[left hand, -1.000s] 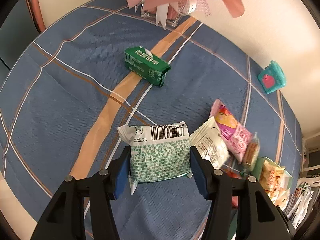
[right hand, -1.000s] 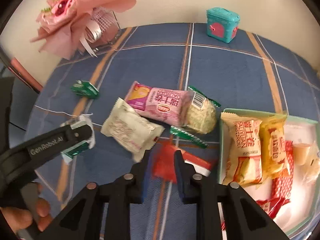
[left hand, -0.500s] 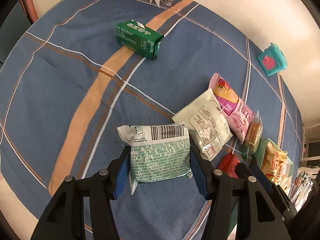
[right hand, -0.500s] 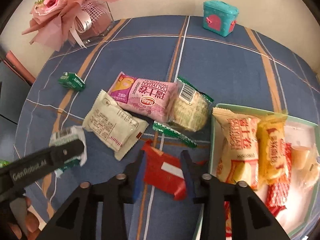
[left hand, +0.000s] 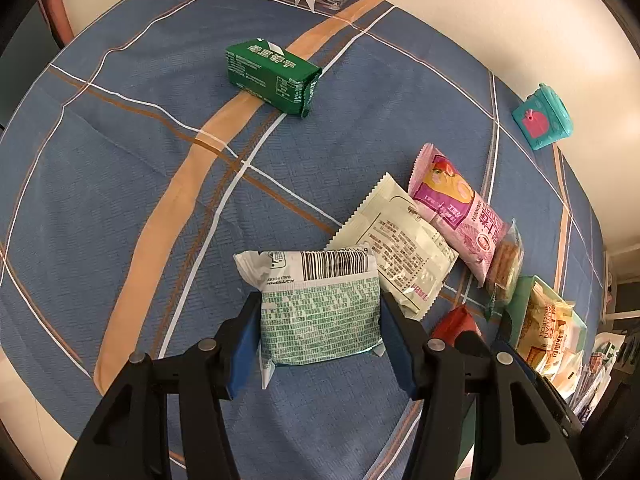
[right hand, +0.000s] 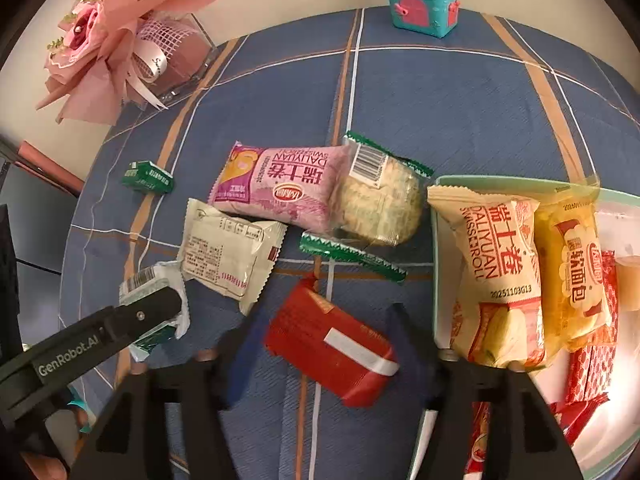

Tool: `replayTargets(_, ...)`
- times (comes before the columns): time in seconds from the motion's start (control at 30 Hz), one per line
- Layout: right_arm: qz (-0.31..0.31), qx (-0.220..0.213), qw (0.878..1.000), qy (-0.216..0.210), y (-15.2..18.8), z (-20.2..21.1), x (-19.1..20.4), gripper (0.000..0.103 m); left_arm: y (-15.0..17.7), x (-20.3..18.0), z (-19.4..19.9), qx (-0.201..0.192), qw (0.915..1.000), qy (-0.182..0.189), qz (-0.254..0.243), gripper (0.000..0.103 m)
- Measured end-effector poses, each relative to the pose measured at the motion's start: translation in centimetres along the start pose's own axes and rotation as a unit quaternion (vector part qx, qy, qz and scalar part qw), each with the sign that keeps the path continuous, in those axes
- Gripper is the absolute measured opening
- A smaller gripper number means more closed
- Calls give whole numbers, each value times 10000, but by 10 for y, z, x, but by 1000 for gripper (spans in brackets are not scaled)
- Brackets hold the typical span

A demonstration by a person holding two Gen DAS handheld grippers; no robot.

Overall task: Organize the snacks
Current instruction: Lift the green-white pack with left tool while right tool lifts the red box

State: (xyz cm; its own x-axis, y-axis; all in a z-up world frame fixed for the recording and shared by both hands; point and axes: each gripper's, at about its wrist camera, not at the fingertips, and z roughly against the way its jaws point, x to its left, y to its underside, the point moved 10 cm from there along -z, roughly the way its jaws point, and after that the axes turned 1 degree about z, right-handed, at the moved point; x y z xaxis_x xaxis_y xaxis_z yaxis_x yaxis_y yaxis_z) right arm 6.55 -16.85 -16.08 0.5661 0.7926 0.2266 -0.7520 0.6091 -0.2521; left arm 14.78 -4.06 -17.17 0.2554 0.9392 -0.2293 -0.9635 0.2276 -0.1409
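Your table (right hand: 460, 112), under its blue checked cloth, has the pale green tray (right hand: 438, 240) at the near right, already holding a cream roll packet, a yellow bread packet and some red wrappers. Left of the tray the loose snacks lie in a cluster: the pink roll packet (right hand: 280, 186) touching the clear cracker packet (right hand: 382, 204), and the cream packet (right hand: 228, 250) just near of the pink one. A small green box (left hand: 272, 76) sits well apart on the far left, by the pink bouquet (right hand: 108, 48); the teal toy box (right hand: 420, 2) stands at the far edge.

Your left gripper (left hand: 320, 320) is clamped on the green-and-white packet (left hand: 320, 304), both pads pressed to its sides. Your right gripper (right hand: 324, 344) has just been opening; its jaws now stand wide with the red packet (right hand: 332, 344) lying between them on the cloth, neither pad pressing it.

You look to be mid-sort, with the red packet just short of the tray. Next, I'd judge, you either close on it squarely or carry the left packet across to the tray without dragging the cream packet beside it.
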Motion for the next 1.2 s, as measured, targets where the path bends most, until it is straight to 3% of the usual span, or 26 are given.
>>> replayTargets(0.37, -215, 302, 9987, 355, 20, 15, -8, 75, 0, -2, -1, 20, 10000, 72, 14, 59)
replayTargets(0.57, -400, 438, 9982, 8, 24, 7, -1, 75, 0, -1, -1, 43, 9999, 119, -5, 59)
replayTargets(0.83, -588, 71, 9982, 4, 1, -8, -5, 77, -1, 5, -3, 59, 9999, 94, 29, 59)
replayTargets(1.2, 45, 24, 9985, 545, -3, -21, 11, 84, -4, 21, -6, 80, 9998, 18, 167, 59)
